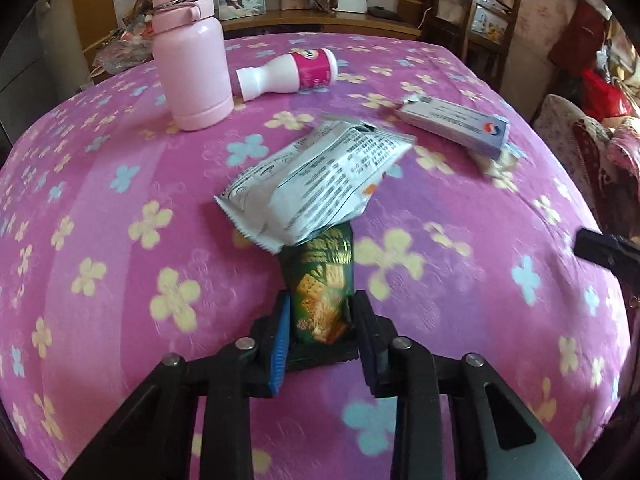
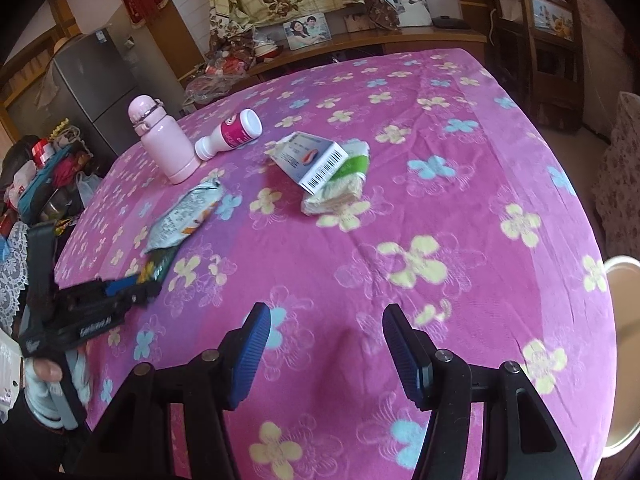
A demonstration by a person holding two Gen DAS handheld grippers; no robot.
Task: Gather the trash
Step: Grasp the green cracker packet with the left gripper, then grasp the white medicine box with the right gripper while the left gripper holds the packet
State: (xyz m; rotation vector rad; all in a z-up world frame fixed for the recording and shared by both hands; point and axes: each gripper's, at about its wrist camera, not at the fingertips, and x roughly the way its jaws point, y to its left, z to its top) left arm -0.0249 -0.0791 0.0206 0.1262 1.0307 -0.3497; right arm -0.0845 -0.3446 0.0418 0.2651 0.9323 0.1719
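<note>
My left gripper (image 1: 322,316) is shut on a green cracker wrapper (image 1: 322,280), seen also in the right wrist view (image 2: 160,264). A white printed wrapper (image 1: 316,184) lies over the green wrapper's far end; it also shows in the right wrist view (image 2: 184,216). A white and pink plastic bottle (image 1: 290,74) lies on its side farther back. A white carton (image 1: 456,124) lies to the right, resting on a green and white tissue pack (image 2: 340,184). My right gripper (image 2: 326,320) is open and empty above the pink cloth.
A pink flask (image 1: 192,56) stands upright at the back left of the table (image 1: 120,280), which has a pink flowered cloth. A wooden chair (image 1: 480,28) stands beyond the far right corner. A white round bin rim (image 2: 622,352) shows at the table's right edge.
</note>
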